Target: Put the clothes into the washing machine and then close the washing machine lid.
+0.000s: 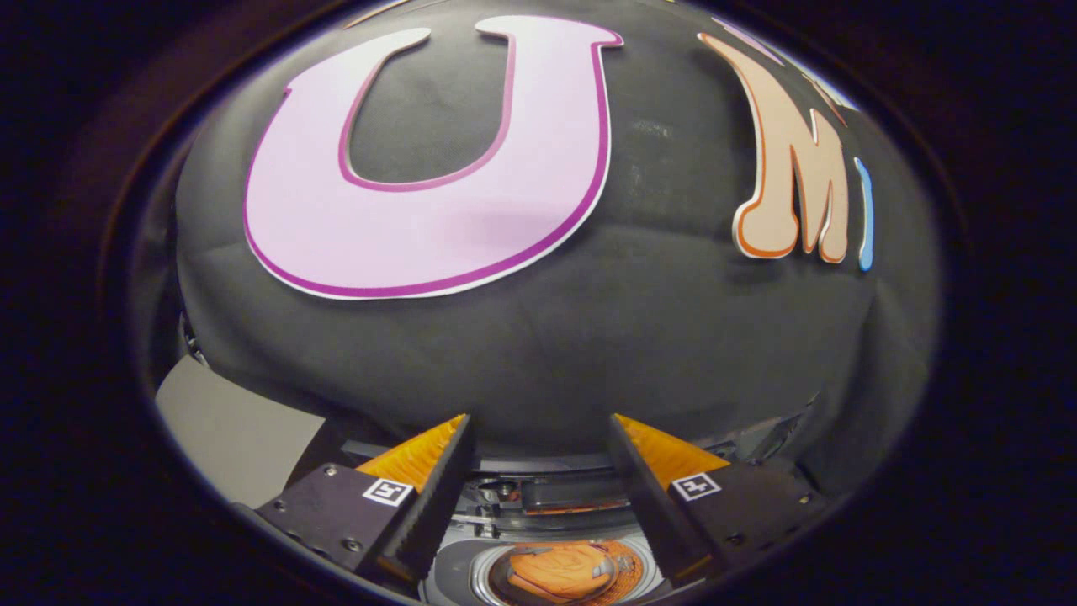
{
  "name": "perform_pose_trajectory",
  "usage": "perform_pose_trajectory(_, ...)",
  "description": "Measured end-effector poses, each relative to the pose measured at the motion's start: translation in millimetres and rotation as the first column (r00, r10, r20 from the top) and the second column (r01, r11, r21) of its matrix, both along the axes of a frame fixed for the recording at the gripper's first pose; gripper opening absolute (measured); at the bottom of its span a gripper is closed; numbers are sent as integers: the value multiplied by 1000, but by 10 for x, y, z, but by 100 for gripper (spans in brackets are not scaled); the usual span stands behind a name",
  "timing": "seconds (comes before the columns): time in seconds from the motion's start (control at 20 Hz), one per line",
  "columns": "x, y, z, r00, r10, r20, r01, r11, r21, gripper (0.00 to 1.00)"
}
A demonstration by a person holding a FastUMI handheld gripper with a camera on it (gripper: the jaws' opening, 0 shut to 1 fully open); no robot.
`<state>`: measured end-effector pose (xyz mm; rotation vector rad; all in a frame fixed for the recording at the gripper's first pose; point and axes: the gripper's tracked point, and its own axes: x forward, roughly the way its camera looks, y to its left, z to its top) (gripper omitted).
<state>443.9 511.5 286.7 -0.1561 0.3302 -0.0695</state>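
My gripper (538, 425) stands open, its two fingers spread wide with nothing between them. Below and between the fingers I look down on a small washing machine (458, 572). Its round drum opening holds an orange piece of clothing (559, 568). The machine's lid (572, 497) stands raised at the back of the opening, just beyond the drum. The fingers hang above the machine and touch neither it nor the clothing.
The booth's black cloth wall (589, 337) rises close ahead of the fingers. A grey flat panel (227, 429) lies left of the left finger, beside the machine.
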Motion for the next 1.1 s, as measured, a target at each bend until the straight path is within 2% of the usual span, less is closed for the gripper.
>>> perform_pose_trajectory(0.4,-561,1,-76,999,26,23,-26,1000,9,96)
perform_pose_trajectory(0.8,-1359,-52,-498,1000,26,-11,-25,999,44,96)
perform_pose_trajectory(1.1,-1684,-192,-481,999,18,44,-21,997,76,96)
